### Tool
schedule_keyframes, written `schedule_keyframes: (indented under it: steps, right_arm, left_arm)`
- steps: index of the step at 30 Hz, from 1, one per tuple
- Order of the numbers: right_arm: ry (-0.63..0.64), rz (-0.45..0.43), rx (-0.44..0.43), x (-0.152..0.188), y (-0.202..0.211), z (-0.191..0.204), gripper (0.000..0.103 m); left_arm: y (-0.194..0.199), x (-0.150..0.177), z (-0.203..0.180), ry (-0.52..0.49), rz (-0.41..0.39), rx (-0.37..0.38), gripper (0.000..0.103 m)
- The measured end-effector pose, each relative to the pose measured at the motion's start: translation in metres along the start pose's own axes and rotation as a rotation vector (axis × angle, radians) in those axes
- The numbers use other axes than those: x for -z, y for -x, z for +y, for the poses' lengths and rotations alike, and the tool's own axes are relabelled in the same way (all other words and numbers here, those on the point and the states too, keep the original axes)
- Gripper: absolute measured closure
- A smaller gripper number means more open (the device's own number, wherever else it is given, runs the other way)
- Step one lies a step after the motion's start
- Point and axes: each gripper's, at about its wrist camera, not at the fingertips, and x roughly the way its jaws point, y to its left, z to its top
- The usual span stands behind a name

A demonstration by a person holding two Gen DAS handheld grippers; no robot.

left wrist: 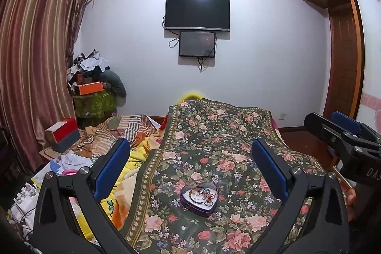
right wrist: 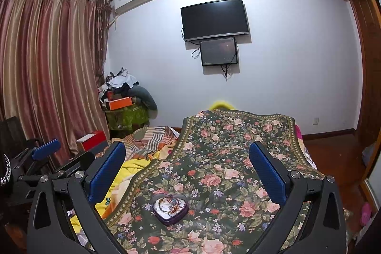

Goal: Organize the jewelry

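Note:
A purple heart-shaped tin (left wrist: 199, 202) lies on the floral cloth (left wrist: 214, 139) over the bed, with tangled bracelets and rings (left wrist: 202, 194) inside it. It also shows in the right wrist view (right wrist: 170, 210), with the jewelry (right wrist: 169, 203) in it. My left gripper (left wrist: 190, 154) is open and empty, held above and behind the tin. My right gripper (right wrist: 187, 154) is open and empty, also above the tin, which sits slightly left of its centre. The right gripper shows at the right edge of the left view (left wrist: 343, 135).
A rumpled yellow and striped blanket (left wrist: 133, 135) lies left of the cloth. Red and grey boxes (left wrist: 64, 135) and a clothes pile (left wrist: 95, 82) stand by the curtain (left wrist: 35, 51). A TV (left wrist: 197, 12) hangs on the far wall. A wooden wardrobe (left wrist: 345, 39) stands at right.

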Motion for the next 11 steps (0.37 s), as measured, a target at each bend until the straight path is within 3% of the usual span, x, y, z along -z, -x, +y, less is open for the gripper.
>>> schedule_keyframes:
  steps: [11]
  right_arm:
    - [-0.003,0.01,0.004,0.0009,-0.0034,0.0006,0.0]
  left_arm:
    - [-0.0047,0.0008,0.0012,0.01,0.011,0.01,0.001]
